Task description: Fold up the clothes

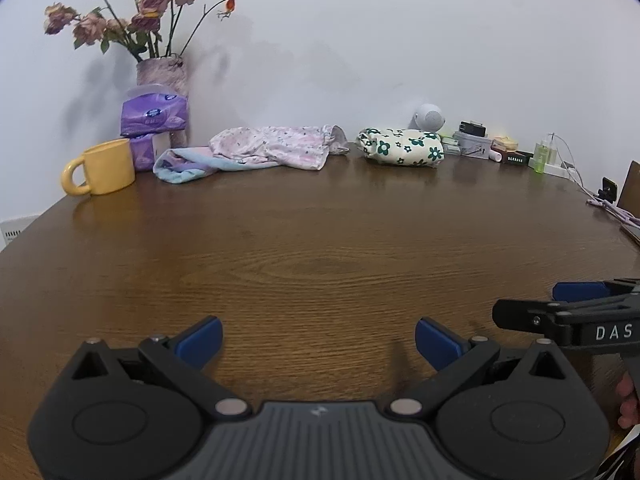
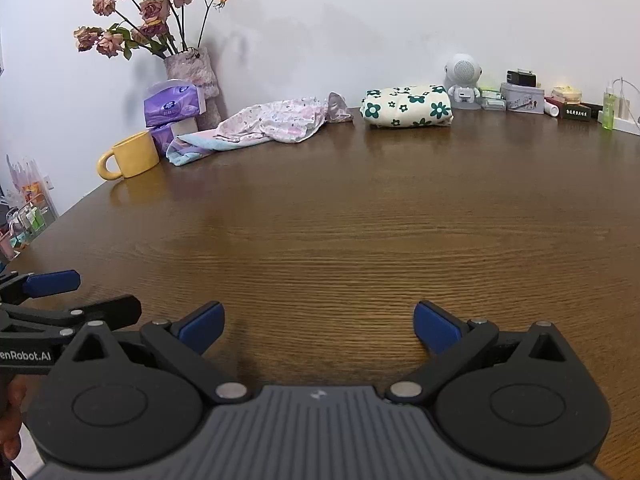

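Both spread wide and empty above bare table (image 1: 320, 240): left gripper (image 1: 318, 334); right gripper (image 2: 319, 322). Far ahead by the wall, crumpled pink floral garment (image 1: 272, 146), long axis crosswise; slightly leftward, likely nearer the left.

The tabletop (image 1: 320, 240) is brown wood with clear grain and a soft sheen that mirrors the glossy yellow mug (image 1: 105, 167). The tongs (image 1: 319, 340) are matt black plastic with smooth blue pads (image 1: 200, 340) and dull metal pivots. The flowered bundle (image 1: 401, 146) and pink garment (image 1: 276, 146) are soft printed cloth.
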Motion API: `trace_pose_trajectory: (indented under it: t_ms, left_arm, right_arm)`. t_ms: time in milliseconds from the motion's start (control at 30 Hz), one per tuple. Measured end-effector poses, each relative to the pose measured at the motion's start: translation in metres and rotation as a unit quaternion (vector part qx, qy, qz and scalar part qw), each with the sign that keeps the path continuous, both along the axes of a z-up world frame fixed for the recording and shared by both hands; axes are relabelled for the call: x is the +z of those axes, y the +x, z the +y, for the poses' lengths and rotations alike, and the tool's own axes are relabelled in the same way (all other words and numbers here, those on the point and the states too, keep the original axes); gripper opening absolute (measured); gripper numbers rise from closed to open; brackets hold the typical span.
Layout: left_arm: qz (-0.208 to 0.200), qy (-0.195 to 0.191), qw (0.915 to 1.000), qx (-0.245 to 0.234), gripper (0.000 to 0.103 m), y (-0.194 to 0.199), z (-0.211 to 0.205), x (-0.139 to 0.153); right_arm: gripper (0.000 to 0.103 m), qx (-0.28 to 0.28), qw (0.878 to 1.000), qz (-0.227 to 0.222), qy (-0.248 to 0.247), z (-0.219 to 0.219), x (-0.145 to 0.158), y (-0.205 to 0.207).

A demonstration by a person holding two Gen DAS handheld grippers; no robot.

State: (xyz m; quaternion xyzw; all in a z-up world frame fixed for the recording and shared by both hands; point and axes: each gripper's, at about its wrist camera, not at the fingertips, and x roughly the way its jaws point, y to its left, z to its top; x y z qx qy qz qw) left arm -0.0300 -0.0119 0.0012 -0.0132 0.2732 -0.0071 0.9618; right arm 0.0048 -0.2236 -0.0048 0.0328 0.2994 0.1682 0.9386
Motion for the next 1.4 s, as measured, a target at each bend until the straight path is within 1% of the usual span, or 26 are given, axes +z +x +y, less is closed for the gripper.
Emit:
trace_pose_trajectory:
  t_ms: [300,500,600,867,1400]
  left_arm:
    - [0.007,0.002,1.0000,0.002,0.103,0.007,0.000,-0.004]
    - [0.022,-0.005,0.9997,-0.001,0.103,0.014,0.001,-0.008]
    - [0.026,0.004,0.9997,-0.003,0.103,0.015,-0.002,-0.009]
    - [0.026,0.019,0.9994,-0.008,0.103,0.016,-0.008,-0.011]
    - [0.021,0.019,0.9996,-0.006,0.103,0.016,-0.006,-0.012]
  right_arm:
    - [0.103,-0.011,1.000,-0.012,-0.018,0.005,-0.004,-0.005]
    - [0.103,-0.015,1.000,-0.016,-0.021,0.006,-0.005,-0.006]
    - [0.103,-0.016,0.999,-0.017,-0.023,0.007,-0.005,-0.006]
    - [0.103,-0.020,0.999,-0.019,-0.023,0.007,-0.005,-0.006]
    - [0.103,-0.024,0.999,-0.021,-0.019,0.006,-0.006,-0.006]
